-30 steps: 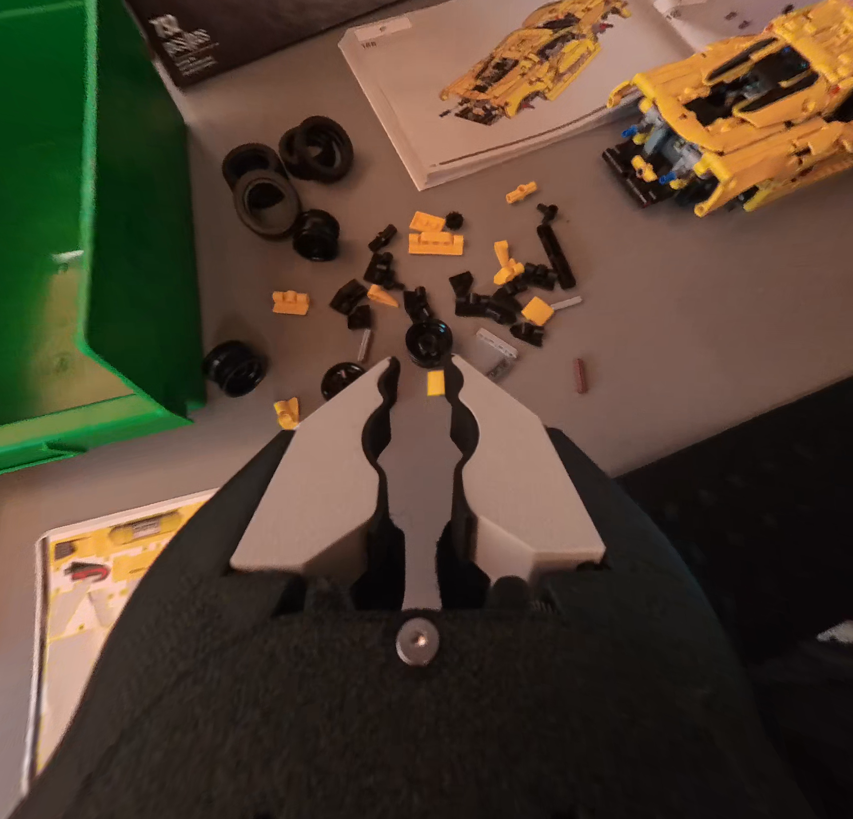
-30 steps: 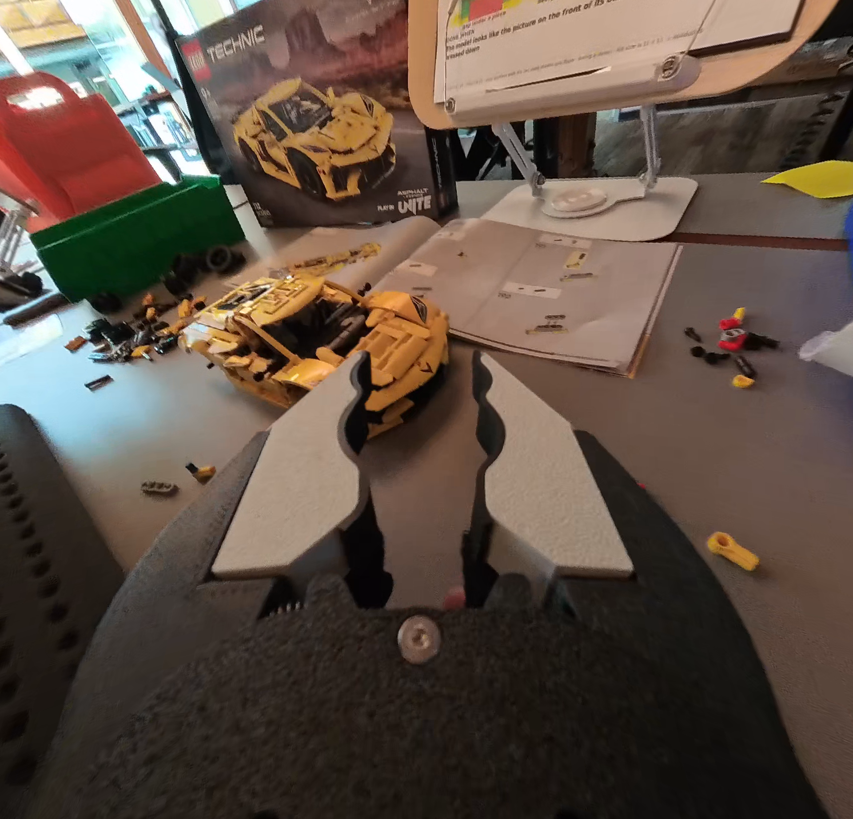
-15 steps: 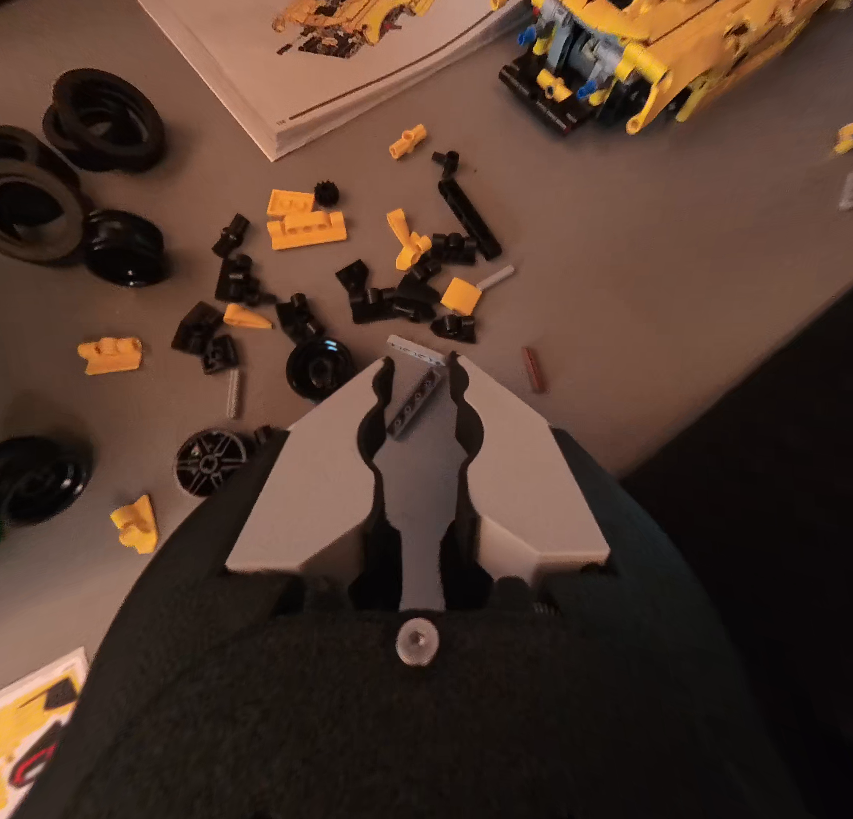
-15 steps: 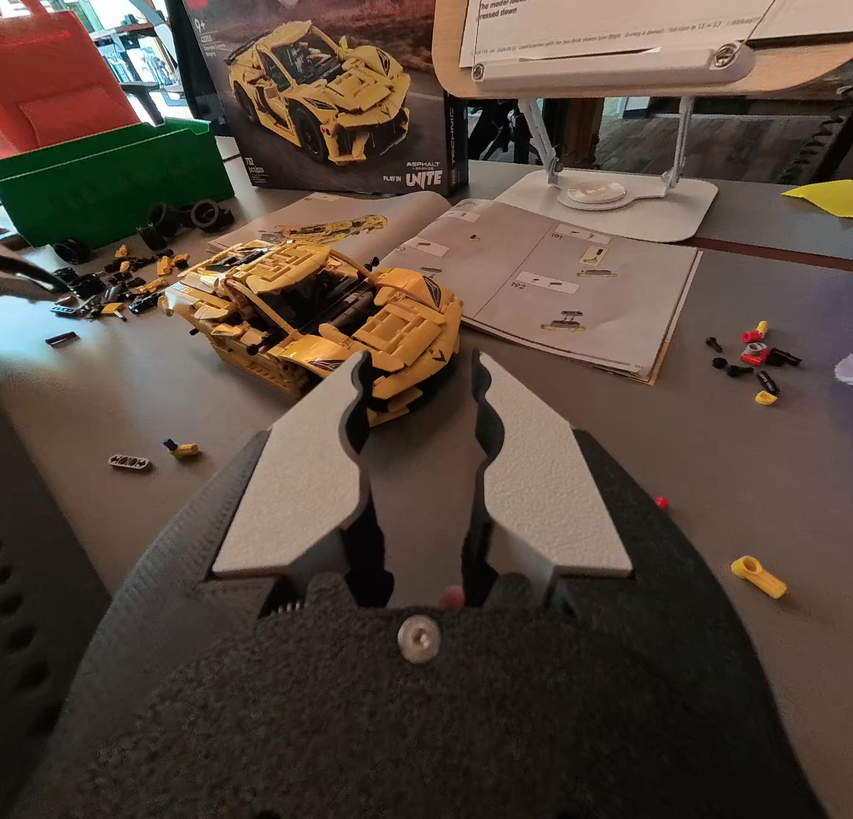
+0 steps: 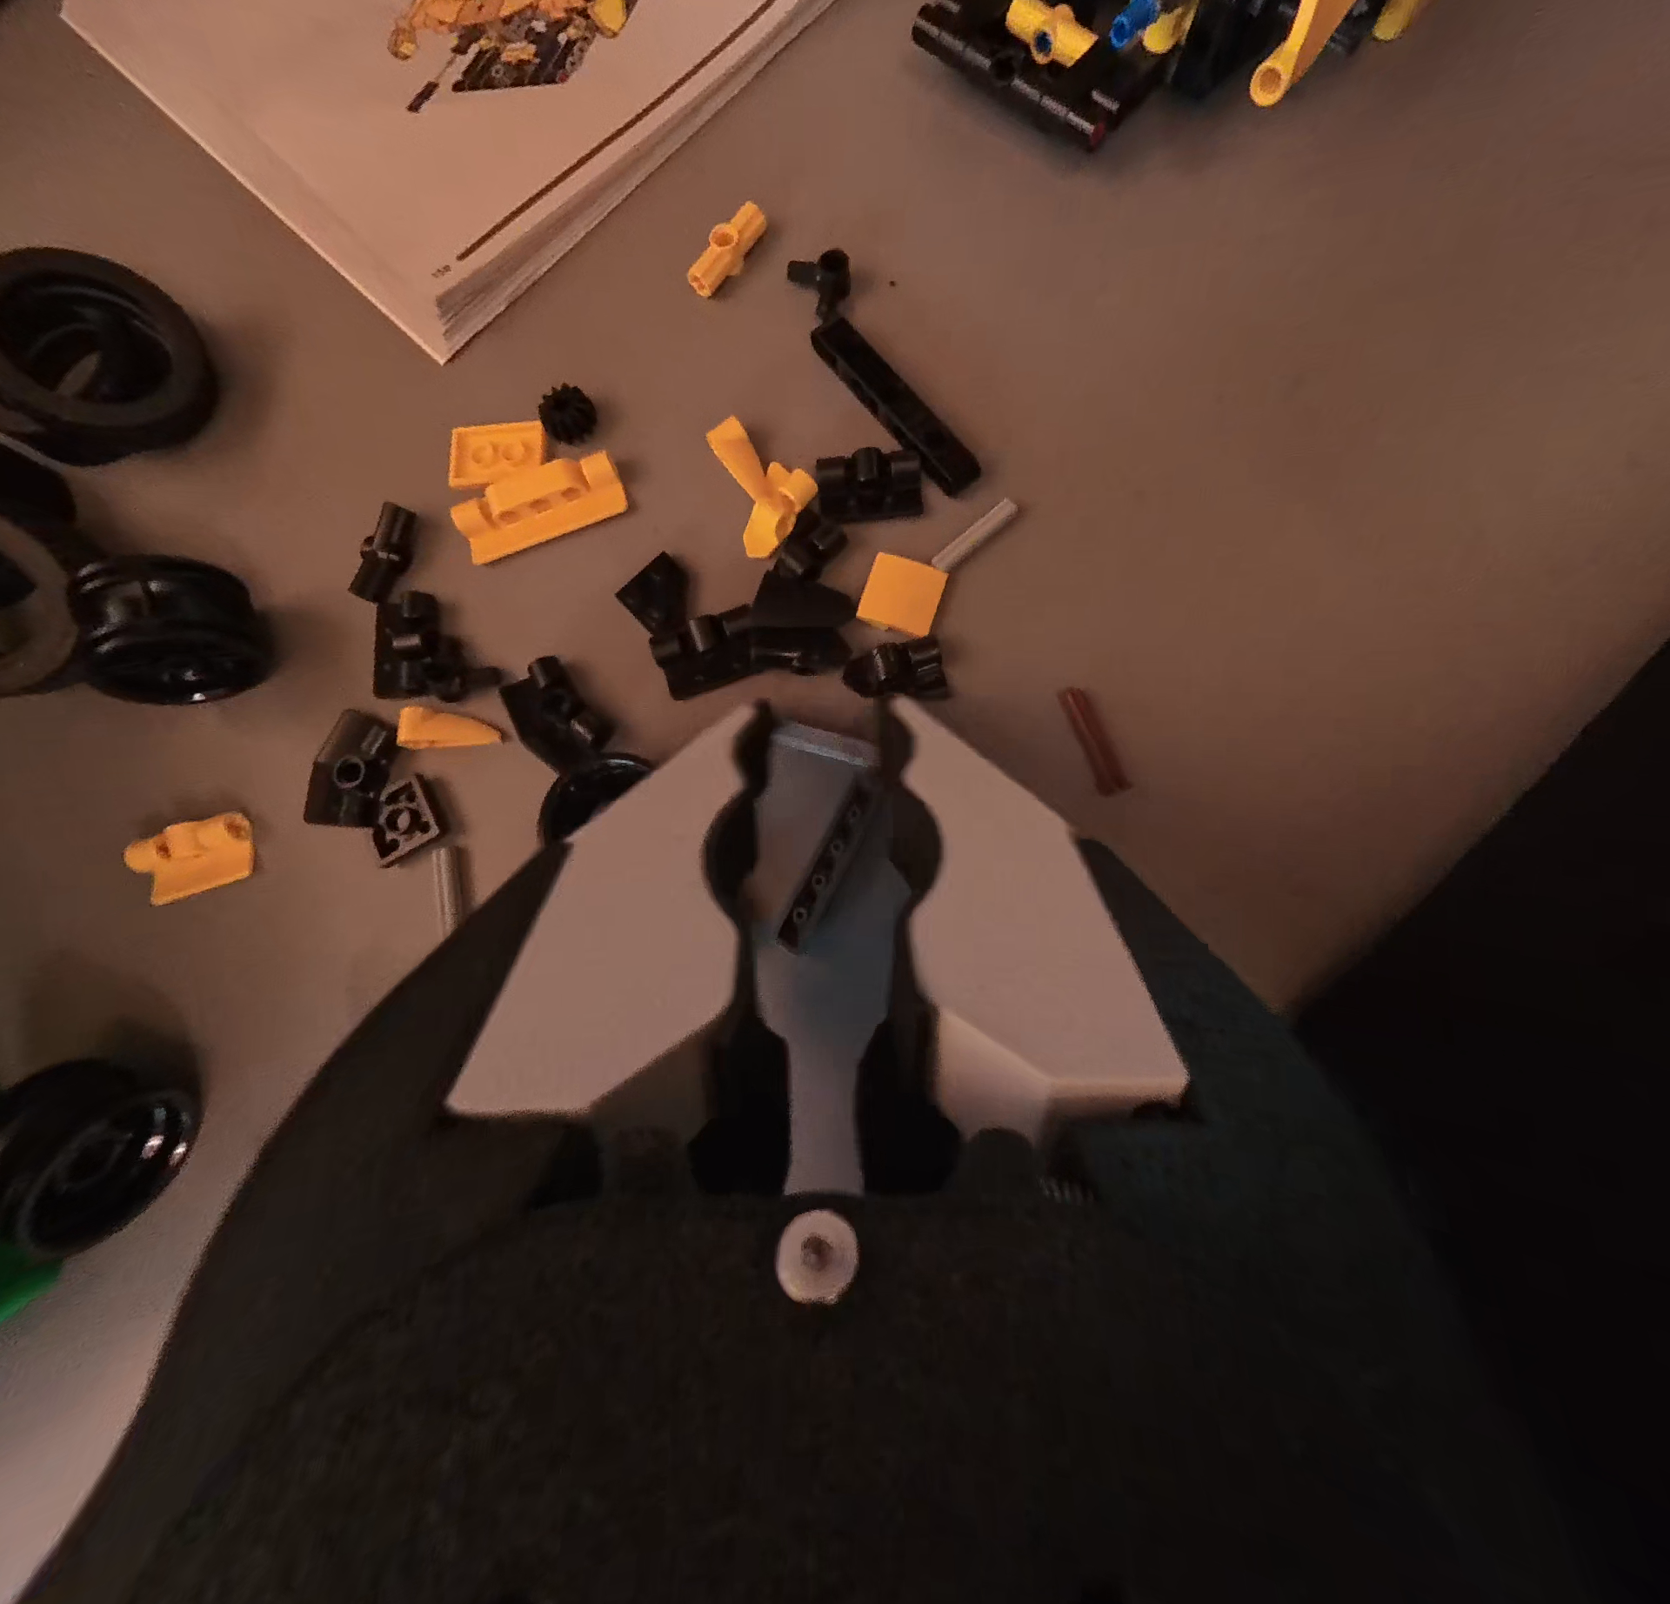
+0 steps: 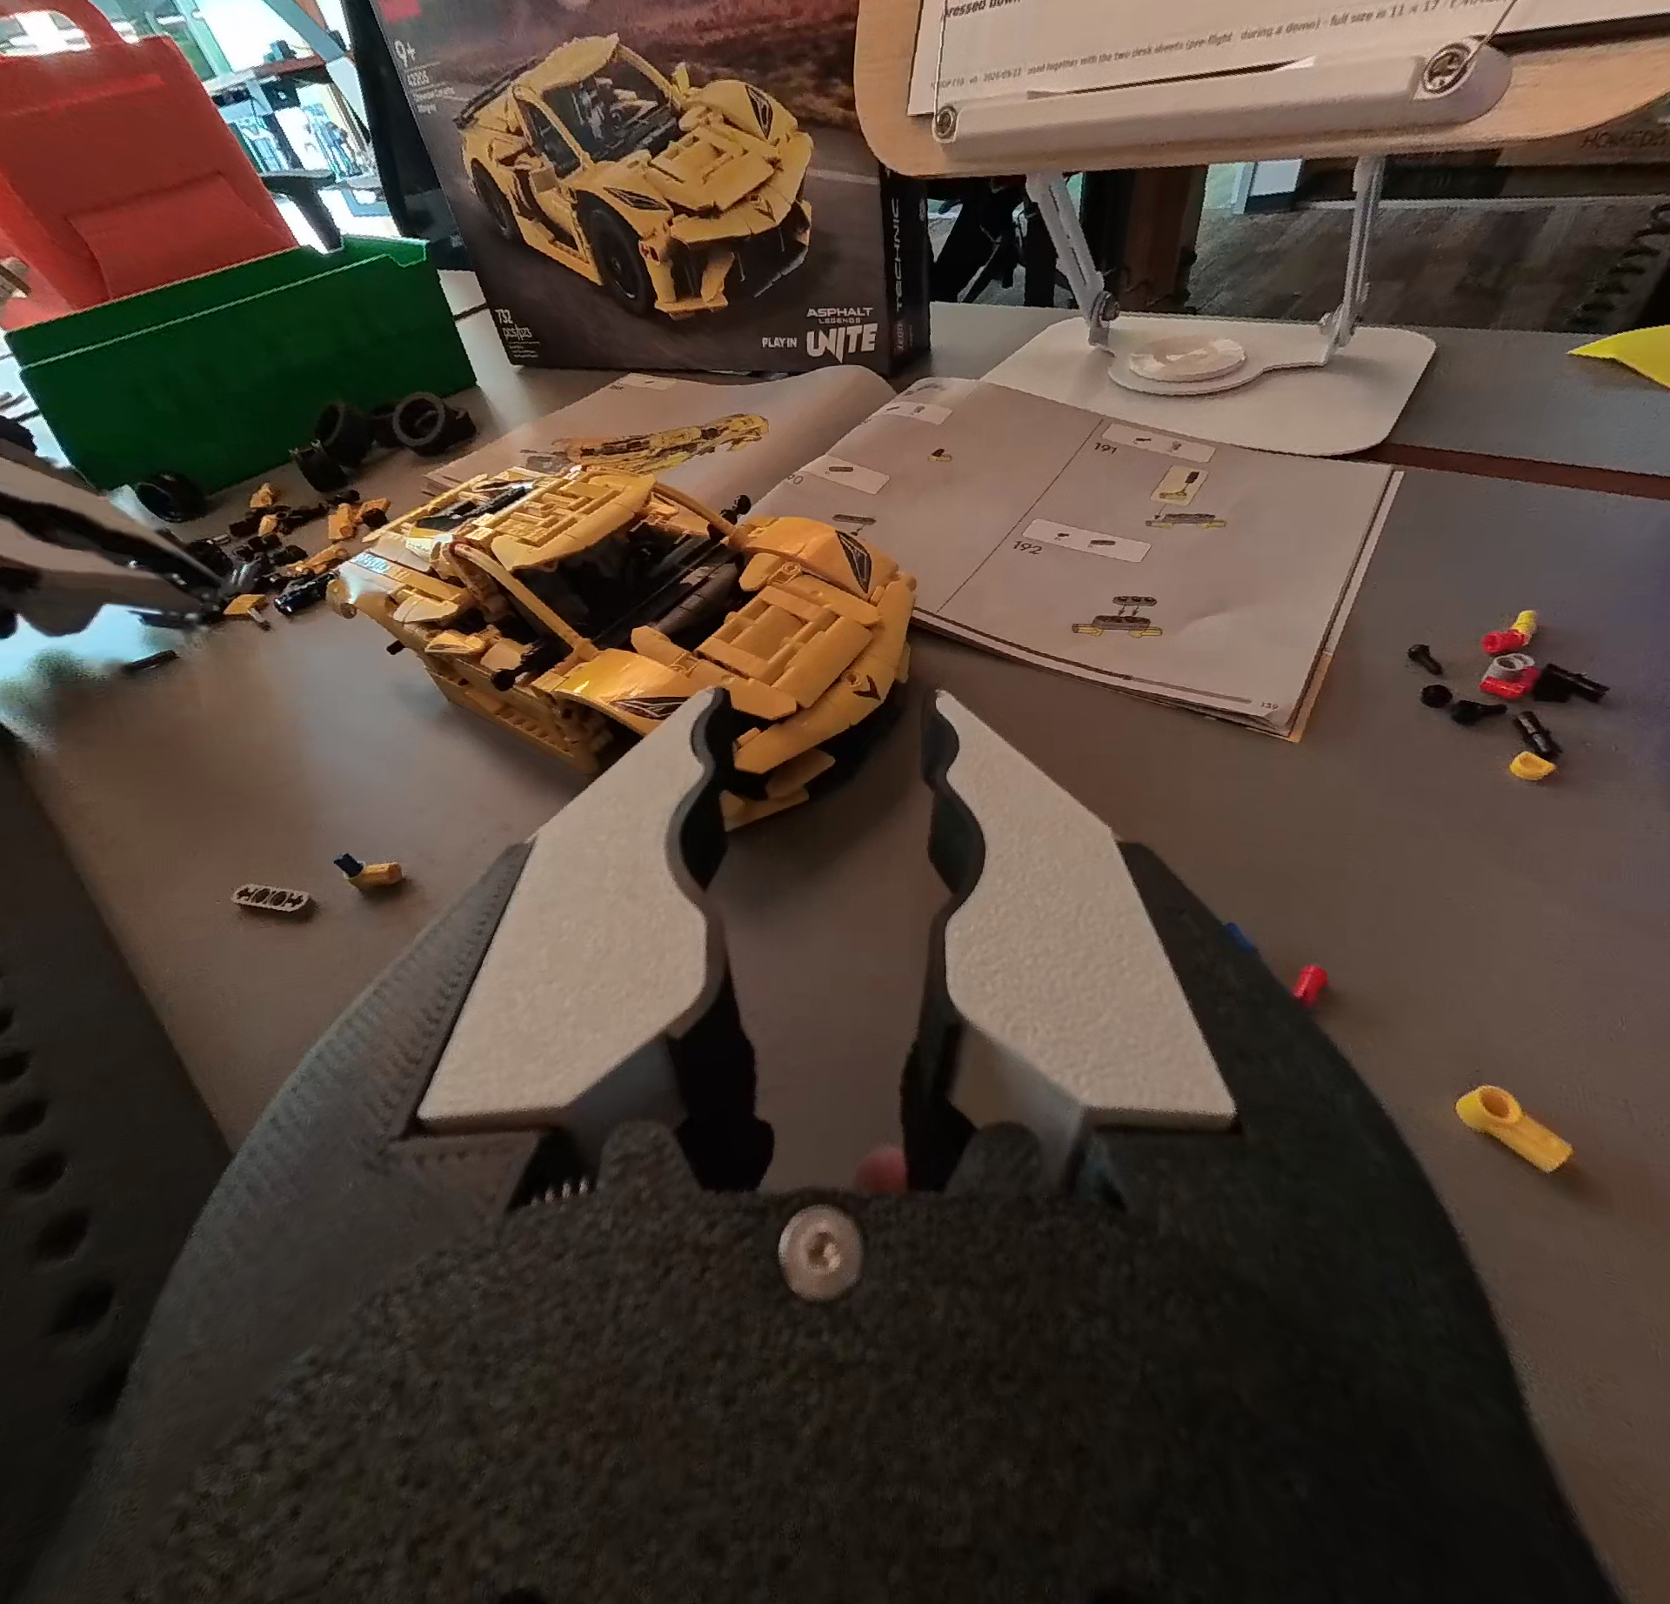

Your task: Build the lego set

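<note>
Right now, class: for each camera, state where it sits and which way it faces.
Left wrist view: on the left claw, facing steeply down at loose pieces; a grey beam lies between its fingers.
Right wrist view: on the right claw, low, facing across the table at the yellow car.
Shared: car, instruction booklet, loose pieces, left claw.

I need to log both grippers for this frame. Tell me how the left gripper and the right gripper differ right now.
The left gripper points down over the loose pieces, with a grey holed beam between its fingers; the right gripper has nothing between its fingers. The left's gap is narrower; the right's is wider and faces the yellow car. Both have pale grey fingers on black bodies.
</note>
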`<act>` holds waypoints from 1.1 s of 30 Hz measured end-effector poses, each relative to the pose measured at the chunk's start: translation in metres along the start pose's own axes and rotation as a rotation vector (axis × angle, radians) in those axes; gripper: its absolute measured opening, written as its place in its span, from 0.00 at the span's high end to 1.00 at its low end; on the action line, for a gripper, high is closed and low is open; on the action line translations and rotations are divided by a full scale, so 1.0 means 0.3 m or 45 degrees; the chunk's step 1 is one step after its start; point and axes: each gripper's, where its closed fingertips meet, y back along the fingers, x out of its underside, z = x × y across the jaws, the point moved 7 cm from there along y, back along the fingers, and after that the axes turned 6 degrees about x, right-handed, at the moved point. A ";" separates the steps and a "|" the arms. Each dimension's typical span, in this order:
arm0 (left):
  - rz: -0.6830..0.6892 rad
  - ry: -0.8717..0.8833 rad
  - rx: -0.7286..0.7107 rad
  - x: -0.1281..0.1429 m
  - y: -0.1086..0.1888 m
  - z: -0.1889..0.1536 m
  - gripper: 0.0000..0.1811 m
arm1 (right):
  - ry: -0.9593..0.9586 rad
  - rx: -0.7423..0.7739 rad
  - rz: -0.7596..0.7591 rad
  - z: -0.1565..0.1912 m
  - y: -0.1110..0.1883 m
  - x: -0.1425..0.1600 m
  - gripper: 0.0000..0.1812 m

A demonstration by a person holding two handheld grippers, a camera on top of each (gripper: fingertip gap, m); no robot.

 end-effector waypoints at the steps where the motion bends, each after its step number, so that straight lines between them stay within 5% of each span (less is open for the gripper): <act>1: 0.014 -0.011 -0.010 0.003 0.003 0.002 0.94 | 0.001 -0.001 -0.001 0.000 0.001 0.000 0.78; 14: -0.026 0.121 -0.101 0.015 0.060 -0.016 0.89 | -0.024 -0.031 -0.013 -0.003 -0.001 -0.001 0.80; 25: -0.111 0.559 -0.366 0.039 0.149 -0.028 0.83 | -0.063 -0.066 -0.066 -0.008 0.014 -0.012 0.80; 33: -0.051 0.785 -0.416 0.004 0.091 -0.078 0.82 | -0.062 -0.083 -0.085 -0.007 0.019 -0.016 0.80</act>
